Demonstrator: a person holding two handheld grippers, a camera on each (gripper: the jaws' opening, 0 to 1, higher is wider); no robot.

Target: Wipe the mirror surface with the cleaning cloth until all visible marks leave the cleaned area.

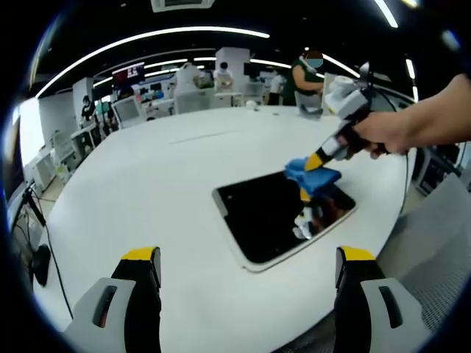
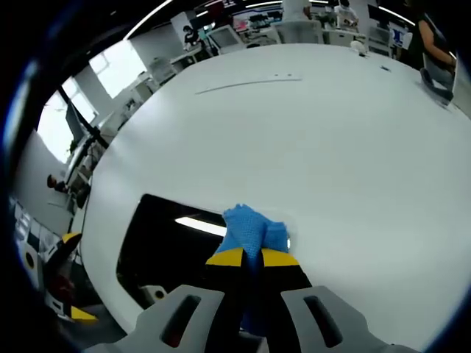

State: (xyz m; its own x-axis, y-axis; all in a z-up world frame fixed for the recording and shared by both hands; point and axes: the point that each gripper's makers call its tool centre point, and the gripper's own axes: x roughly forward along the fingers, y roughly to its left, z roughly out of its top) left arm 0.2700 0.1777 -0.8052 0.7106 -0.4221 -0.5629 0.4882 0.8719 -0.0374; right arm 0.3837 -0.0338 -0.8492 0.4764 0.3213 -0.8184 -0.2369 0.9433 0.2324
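Note:
A dark rectangular mirror [image 1: 276,213] with a white rim lies flat on the white table [image 1: 147,184]. In the left gripper view my right gripper [image 1: 316,160] comes in from the right, held by a hand, and presses a blue cloth [image 1: 313,175] on the mirror's far corner. My left gripper [image 1: 246,265] hovers open near the table's front edge, short of the mirror. In the right gripper view my right gripper [image 2: 252,257] is shut on the blue cloth [image 2: 250,228], which rests at the edge of the mirror [image 2: 169,246].
The table edge runs close below the mirror in the left gripper view, with a grey chair [image 1: 434,243] at the right. People [image 1: 305,77] and desks with monitors stand beyond the table's far side. A small white object [image 1: 251,105] sits far back on the table.

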